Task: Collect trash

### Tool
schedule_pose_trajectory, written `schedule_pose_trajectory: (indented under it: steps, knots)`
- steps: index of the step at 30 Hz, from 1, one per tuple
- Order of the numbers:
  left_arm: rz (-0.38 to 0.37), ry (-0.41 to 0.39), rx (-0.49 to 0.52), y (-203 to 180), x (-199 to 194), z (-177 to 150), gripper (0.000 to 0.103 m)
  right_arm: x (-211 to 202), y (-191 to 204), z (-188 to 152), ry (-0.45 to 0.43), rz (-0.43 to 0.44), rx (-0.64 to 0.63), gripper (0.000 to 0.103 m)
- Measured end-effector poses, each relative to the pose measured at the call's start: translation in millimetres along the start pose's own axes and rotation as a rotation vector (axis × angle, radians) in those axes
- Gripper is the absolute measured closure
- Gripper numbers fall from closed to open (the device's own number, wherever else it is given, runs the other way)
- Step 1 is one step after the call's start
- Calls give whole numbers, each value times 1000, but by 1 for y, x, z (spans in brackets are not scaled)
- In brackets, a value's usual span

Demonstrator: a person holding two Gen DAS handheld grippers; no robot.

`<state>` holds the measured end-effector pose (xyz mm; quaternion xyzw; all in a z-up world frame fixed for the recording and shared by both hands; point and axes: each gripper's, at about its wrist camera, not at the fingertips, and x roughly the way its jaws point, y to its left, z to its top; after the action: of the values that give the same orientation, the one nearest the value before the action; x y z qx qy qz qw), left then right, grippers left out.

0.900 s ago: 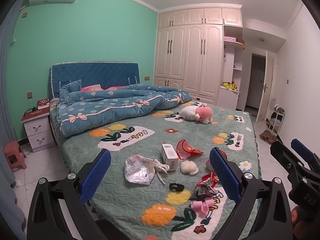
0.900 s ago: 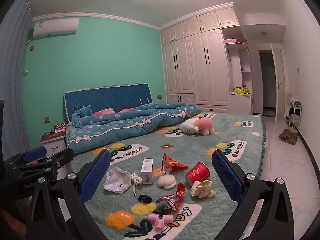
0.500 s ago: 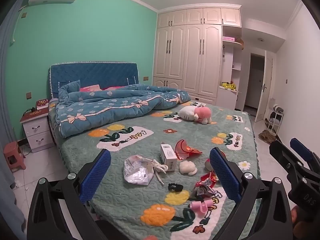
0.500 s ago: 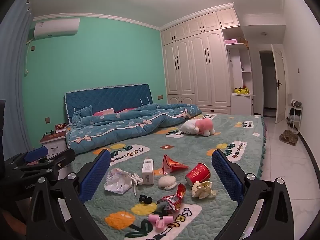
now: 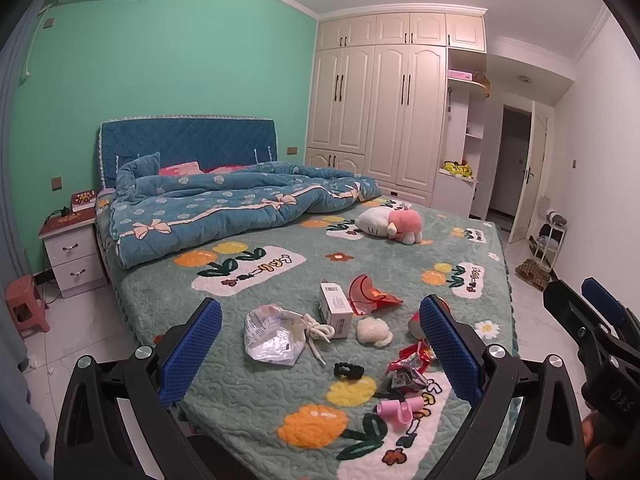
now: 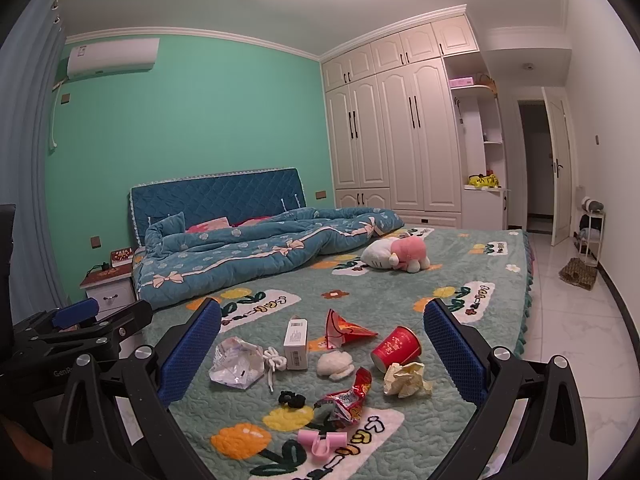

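Nothing has shifted in the last second: both the left gripper (image 5: 320,354) and right gripper (image 6: 322,354) hover spread and empty, short of the red paper cup (image 6: 396,349), with crumpled paper (image 6: 406,378) just beside it; collecting hasn't begun.

"DAS" on the right gripper (image 5: 600,344); "GenRo" on the left gripper (image 6: 80,320)

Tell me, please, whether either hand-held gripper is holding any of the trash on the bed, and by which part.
Nothing is held: the left hand-held gripper and the right hand-held gripper both stand wide open, short of the trash.
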<state>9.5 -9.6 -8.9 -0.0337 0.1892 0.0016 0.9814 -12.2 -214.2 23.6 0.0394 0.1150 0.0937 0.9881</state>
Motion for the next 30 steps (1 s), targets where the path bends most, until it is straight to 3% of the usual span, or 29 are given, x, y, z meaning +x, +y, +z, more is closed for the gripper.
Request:
schedule_pose_trajectory:
  steps: [30]
  knots:
    - [-3, 15, -12, 5, -3, -6, 5, 3, 2, -7, 12, 4, 7, 4]
